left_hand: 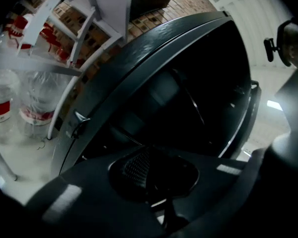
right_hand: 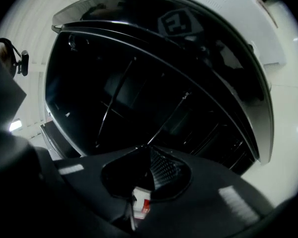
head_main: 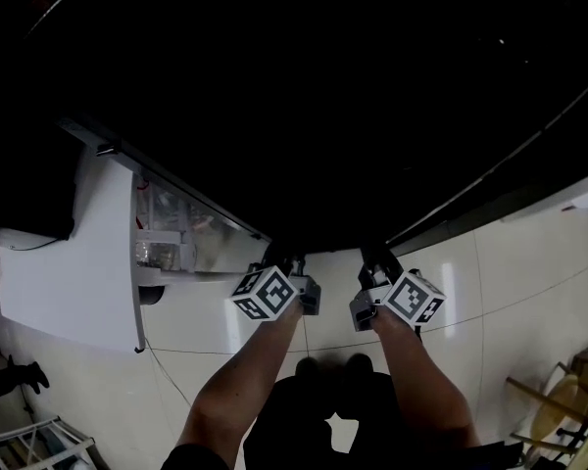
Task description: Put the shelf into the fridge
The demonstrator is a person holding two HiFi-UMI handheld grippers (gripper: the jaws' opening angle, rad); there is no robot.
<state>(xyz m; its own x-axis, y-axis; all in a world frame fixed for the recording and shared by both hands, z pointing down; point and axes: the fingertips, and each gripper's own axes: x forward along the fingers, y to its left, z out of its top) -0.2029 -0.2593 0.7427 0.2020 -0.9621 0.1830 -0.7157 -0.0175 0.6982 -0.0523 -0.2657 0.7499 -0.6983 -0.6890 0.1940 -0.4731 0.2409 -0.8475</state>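
Observation:
The shelf (left_hand: 74, 197) is a dark glossy panel that fills the bottom of both gripper views (right_hand: 233, 197). My left gripper (left_hand: 149, 170) is shut on its near edge, one mesh pad pressed to it. My right gripper (right_hand: 146, 175) is shut on the same edge further right. Ahead of the panel gapes the black fridge (right_hand: 139, 83) interior, with thin rails on its walls. In the head view the left gripper (head_main: 282, 260) and right gripper (head_main: 374, 258) reach side by side into the fridge (head_main: 323, 116), whose darkness hides the shelf.
The white fridge door (head_main: 73, 262) stands open at the left, with clear bottles (left_hand: 32, 103) in its racks. Pale floor tiles (head_main: 500, 282) lie under me. A wooden frame (head_main: 568, 399) is at the lower right and a white rack (head_main: 29, 444) at the lower left.

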